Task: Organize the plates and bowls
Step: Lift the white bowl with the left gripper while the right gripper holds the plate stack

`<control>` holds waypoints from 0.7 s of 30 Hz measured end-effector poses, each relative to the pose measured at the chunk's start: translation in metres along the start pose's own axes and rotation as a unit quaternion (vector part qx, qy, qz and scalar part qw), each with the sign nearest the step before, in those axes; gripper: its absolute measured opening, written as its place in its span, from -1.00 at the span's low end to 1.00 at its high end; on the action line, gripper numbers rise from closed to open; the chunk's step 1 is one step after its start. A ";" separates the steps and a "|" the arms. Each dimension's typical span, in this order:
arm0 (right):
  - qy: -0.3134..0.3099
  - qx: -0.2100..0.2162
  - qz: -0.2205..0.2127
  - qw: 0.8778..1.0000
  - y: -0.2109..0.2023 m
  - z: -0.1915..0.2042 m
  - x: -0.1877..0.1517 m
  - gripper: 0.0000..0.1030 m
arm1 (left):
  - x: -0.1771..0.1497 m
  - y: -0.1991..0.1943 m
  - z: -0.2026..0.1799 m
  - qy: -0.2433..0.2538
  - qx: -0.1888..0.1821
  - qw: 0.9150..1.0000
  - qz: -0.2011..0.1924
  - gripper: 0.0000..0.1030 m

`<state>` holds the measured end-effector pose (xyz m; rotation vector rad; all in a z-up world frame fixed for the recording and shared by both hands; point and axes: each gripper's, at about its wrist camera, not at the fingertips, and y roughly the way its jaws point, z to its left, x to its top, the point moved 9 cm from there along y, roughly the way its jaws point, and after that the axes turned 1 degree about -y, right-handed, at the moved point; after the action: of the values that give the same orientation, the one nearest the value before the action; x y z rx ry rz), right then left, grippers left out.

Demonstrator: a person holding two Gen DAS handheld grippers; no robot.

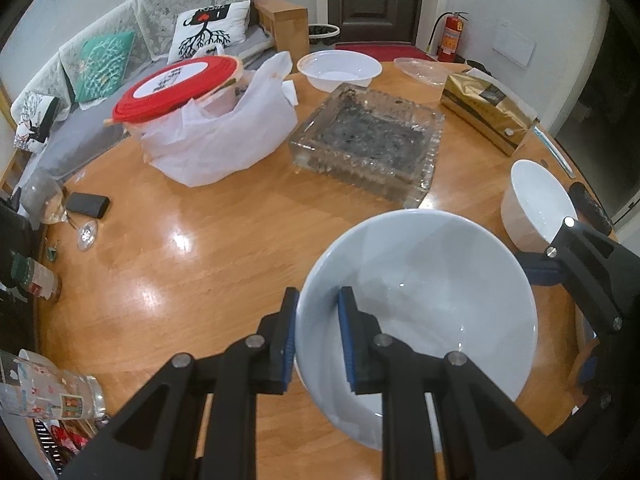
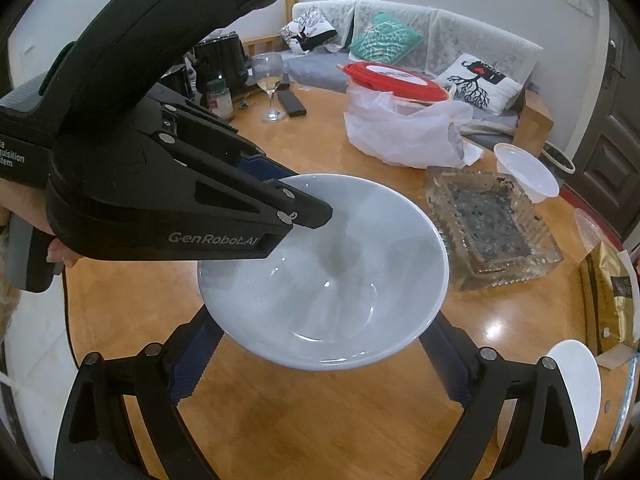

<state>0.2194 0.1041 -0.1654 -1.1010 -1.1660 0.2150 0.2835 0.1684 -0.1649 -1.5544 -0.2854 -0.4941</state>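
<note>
My left gripper (image 1: pixel 318 334) is shut on the near-left rim of a large white bowl (image 1: pixel 420 304), one finger outside and one inside, and holds it above the wooden table (image 1: pixel 200 248). The same bowl (image 2: pixel 324 276) fills the right wrist view, with the left gripper (image 2: pixel 296 216) clamped on its far-left rim. My right gripper (image 2: pixel 316 364) is open, its fingers spread wide under and beside the bowl, not closed on it. A smaller white bowl (image 1: pixel 534 204) stands at the right; it also shows in the right wrist view (image 2: pixel 576 384). The right gripper's fingers (image 1: pixel 576 256) are next to it.
A glass ashtray (image 1: pixel 368 144), a bagged container with a red lid (image 1: pixel 216 120), a white plastic bowl (image 1: pixel 338 68), a clear plate (image 1: pixel 420 70), a gold packet (image 1: pixel 486 114), a wine glass (image 2: pixel 270 84) and jars (image 1: pixel 48 396) stand around the table.
</note>
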 end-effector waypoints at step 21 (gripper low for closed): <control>-0.004 -0.001 0.023 1.000 0.014 0.003 -0.006 0.79 | -0.014 0.024 0.004 0.003 0.009 1.000 0.025 -0.65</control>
<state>0.2199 0.1087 -0.1797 -1.1297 -1.1488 0.2542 0.2828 0.1726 -0.1931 -1.5391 -0.2458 -0.4563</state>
